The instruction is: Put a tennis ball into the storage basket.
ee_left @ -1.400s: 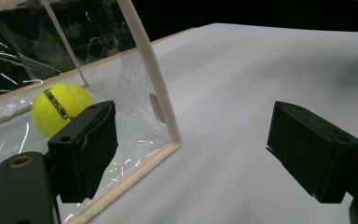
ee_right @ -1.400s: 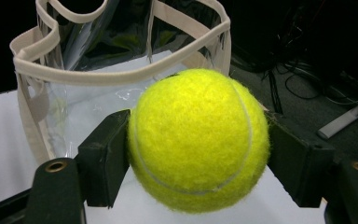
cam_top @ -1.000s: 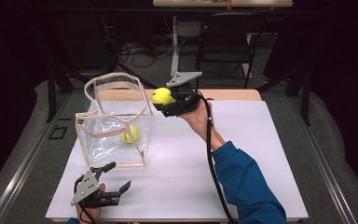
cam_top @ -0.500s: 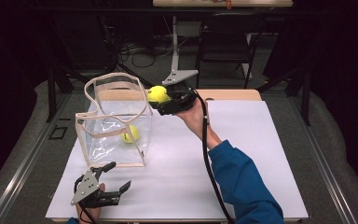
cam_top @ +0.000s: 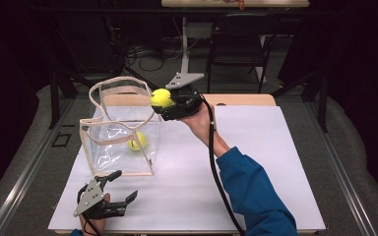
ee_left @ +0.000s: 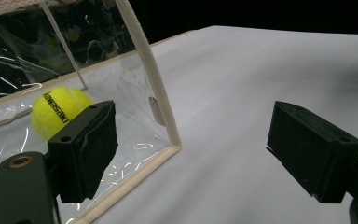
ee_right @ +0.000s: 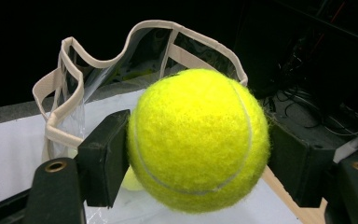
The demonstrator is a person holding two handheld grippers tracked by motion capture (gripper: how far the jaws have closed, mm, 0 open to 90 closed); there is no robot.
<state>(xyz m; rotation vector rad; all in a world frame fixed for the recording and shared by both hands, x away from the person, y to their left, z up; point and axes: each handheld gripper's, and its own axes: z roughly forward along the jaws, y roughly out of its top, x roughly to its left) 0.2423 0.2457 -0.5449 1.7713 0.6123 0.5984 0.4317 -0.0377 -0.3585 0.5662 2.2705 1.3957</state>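
A clear plastic bag with beige trim and handles stands open on the white table. One yellow tennis ball lies inside it, seen through the wall as the Kawasaki ball. My right gripper is shut on a second tennis ball, held in the air just right of the bag's rim. My left gripper rests open near the table's front edge, in front of the bag's corner, with nothing between its jaws.
A wooden board lies along the table's far edge. A black chair and a cable tangle stand on the floor behind. Bare white surface spreads to the right of the bag.
My right gripper has carried its ball a little to the left, closer to the bag's opening. The left gripper has stayed put.
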